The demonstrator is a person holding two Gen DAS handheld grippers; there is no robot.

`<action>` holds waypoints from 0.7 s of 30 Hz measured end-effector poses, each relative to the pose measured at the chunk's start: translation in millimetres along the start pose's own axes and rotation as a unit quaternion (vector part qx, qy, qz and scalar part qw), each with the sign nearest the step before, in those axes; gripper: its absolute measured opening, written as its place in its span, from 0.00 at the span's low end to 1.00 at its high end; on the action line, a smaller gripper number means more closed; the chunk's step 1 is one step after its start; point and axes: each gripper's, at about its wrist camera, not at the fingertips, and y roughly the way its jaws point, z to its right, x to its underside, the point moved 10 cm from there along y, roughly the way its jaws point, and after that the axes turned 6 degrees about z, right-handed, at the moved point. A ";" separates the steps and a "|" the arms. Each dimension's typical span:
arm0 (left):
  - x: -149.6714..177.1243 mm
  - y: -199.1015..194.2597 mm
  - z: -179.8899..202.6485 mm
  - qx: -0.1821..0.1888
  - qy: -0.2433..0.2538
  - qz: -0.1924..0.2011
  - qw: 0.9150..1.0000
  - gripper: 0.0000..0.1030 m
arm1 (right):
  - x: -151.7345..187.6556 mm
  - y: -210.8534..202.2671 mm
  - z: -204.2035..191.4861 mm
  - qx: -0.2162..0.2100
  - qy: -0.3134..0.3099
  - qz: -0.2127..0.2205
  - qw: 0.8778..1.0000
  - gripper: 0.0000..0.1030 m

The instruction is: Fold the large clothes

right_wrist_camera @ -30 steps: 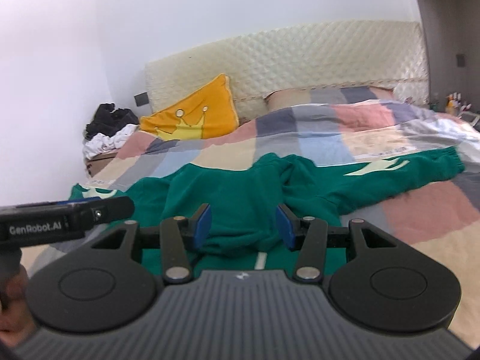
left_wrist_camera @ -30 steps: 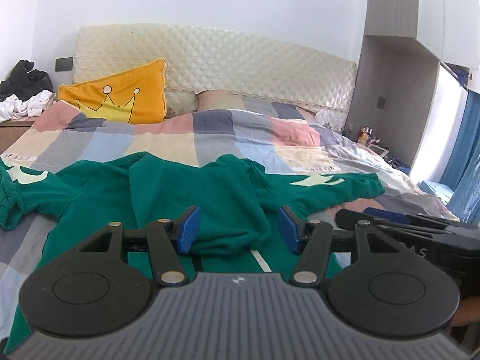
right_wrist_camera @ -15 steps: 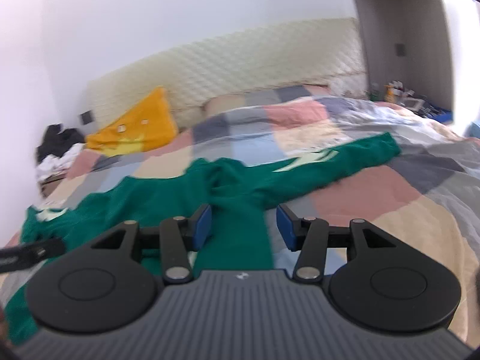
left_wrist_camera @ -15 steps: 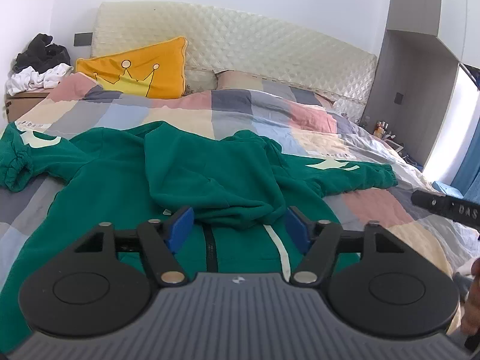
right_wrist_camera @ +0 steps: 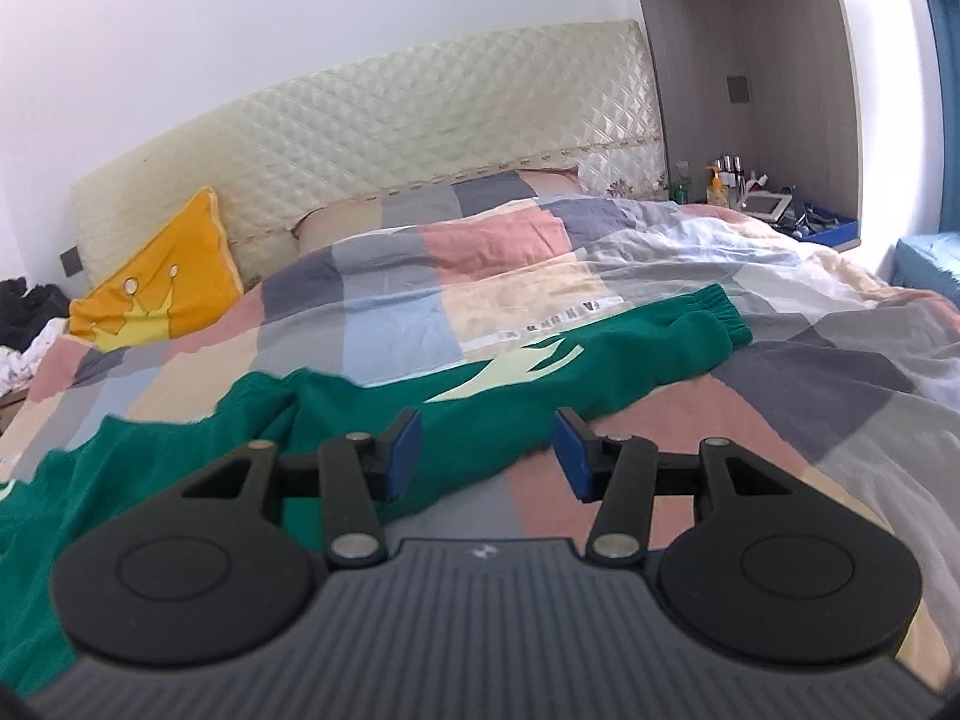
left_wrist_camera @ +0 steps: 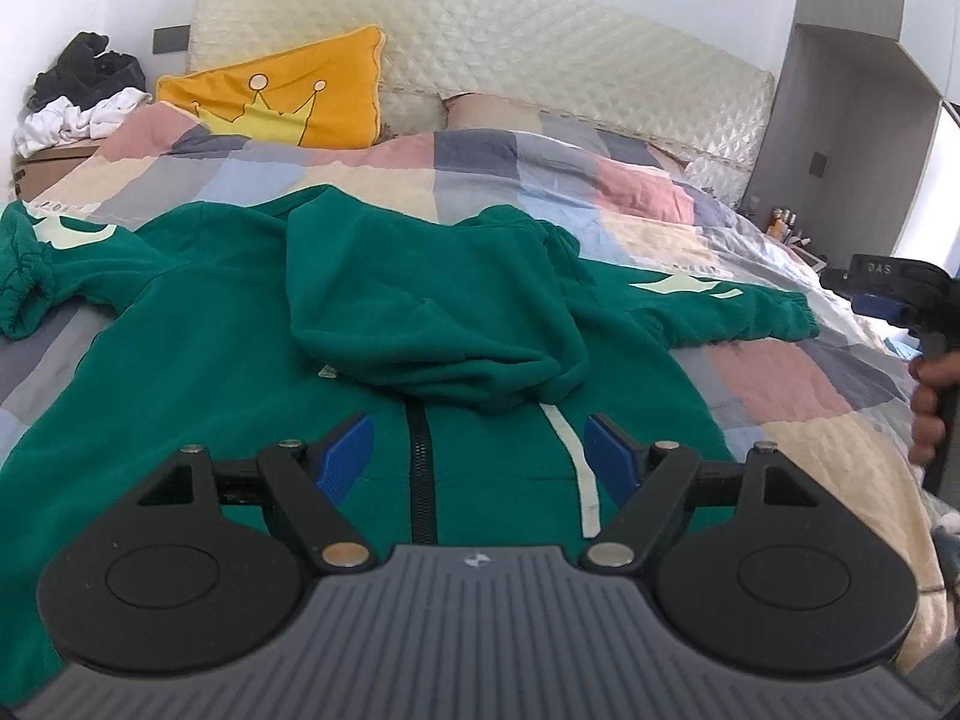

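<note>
A large green zip-up hoodie (left_wrist_camera: pixel 240 324) lies front-up on the patchwork bed, both sleeves spread outward and its hood (left_wrist_camera: pixel 432 312) flopped down over the chest. My left gripper (left_wrist_camera: pixel 477 456) hovers just above the zipper (left_wrist_camera: pixel 420 468), its jaws opening, with no cloth pinched between them. My right gripper (right_wrist_camera: pixel 486 453) stands open above the hoodie's right sleeve (right_wrist_camera: pixel 570 366), whose cuff (right_wrist_camera: pixel 717 321) points away to the right. In the left wrist view the right gripper (left_wrist_camera: pixel 888 294) shows at the far right edge, held by a hand (left_wrist_camera: pixel 930 396).
The patchwork quilt (right_wrist_camera: pixel 468 252) covers the bed up to a padded headboard (left_wrist_camera: pixel 540 72). An orange crown pillow (left_wrist_camera: pixel 282 96) leans at the head. Dark and white clothes (left_wrist_camera: pixel 84 90) pile on the left nightstand. Bottles (right_wrist_camera: pixel 726 180) crowd a shelf at right.
My left gripper sank closer to the hoodie's chest and its jaws widened. My right gripper swung right, from over the hood to over the right sleeve.
</note>
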 end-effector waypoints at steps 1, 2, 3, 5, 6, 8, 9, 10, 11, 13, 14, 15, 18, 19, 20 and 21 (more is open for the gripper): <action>0.6 1.6 -0.8 -0.002 -0.003 0.001 1.000 0.79 | 1.8 11.0 6.9 0.005 0.005 -0.006 1.000 0.49; 1.0 4.2 -1.7 -0.003 -0.005 0.000 1.000 0.80 | 4.3 19.6 13.4 0.011 0.012 -0.014 1.000 0.49; 1.8 7.6 -2.8 -0.006 -0.008 -0.001 1.000 0.80 | 8.4 29.9 21.9 0.018 0.024 -0.023 0.999 0.49; 1.8 14.6 -4.3 -0.009 -0.011 -0.004 1.000 0.80 | 17.7 51.9 38.7 0.022 0.053 -0.043 0.997 0.49; 2.0 17.4 -5.0 -0.012 -0.012 -0.004 1.000 0.81 | 22.0 64.0 47.2 0.025 0.063 -0.053 0.996 0.49; 2.3 23.9 -8.2 -0.021 -0.015 -0.004 1.000 0.81 | 28.4 84.3 62.2 0.027 0.081 -0.063 0.994 0.49; 2.8 27.8 -10.4 -0.027 -0.017 -0.006 0.999 0.81 | 31.0 93.9 70.6 0.027 0.095 -0.067 0.993 0.49; 3.4 32.1 -12.7 -0.032 -0.019 -0.009 0.999 0.81 | 34.2 105.8 82.7 0.033 0.107 -0.071 0.991 0.49; 3.8 36.2 -14.8 -0.035 -0.021 -0.011 0.999 0.81 | 35.6 115.3 92.8 0.041 0.110 -0.070 0.991 0.50; 5.5 43.3 -19.4 -0.045 -0.024 -0.016 0.999 0.81 | 39.4 131.1 109.3 0.046 0.122 -0.068 0.989 0.52; 7.3 47.0 -21.7 -0.048 -0.023 -0.019 0.998 0.81 | 43.5 141.0 120.2 0.047 0.139 -0.073 0.986 0.60; 9.4 51.0 -23.9 -0.052 -0.023 -0.024 0.998 0.82 | 46.6 150.2 129.8 0.049 0.157 -0.077 0.983 0.65; 17.2 63.8 -29.5 -0.063 -0.022 -0.036 0.997 0.81 | 48.8 175.6 157.6 0.045 0.209 -0.068 0.974 0.81; 20.1 69.3 -31.2 -0.068 -0.025 -0.043 0.996 0.81 | 49.6 184.8 166.6 0.040 0.233 -0.064 0.970 0.82; 21.6 75.6 -32.4 -0.071 -0.028 -0.048 0.996 0.81 | 51.4 194.9 175.8 0.035 0.261 -0.065 0.962 0.82; 22.9 79.7 -33.0 -0.073 -0.032 -0.049 0.996 0.81 | 52.5 205.0 184.3 0.030 0.289 -0.065 0.955 0.82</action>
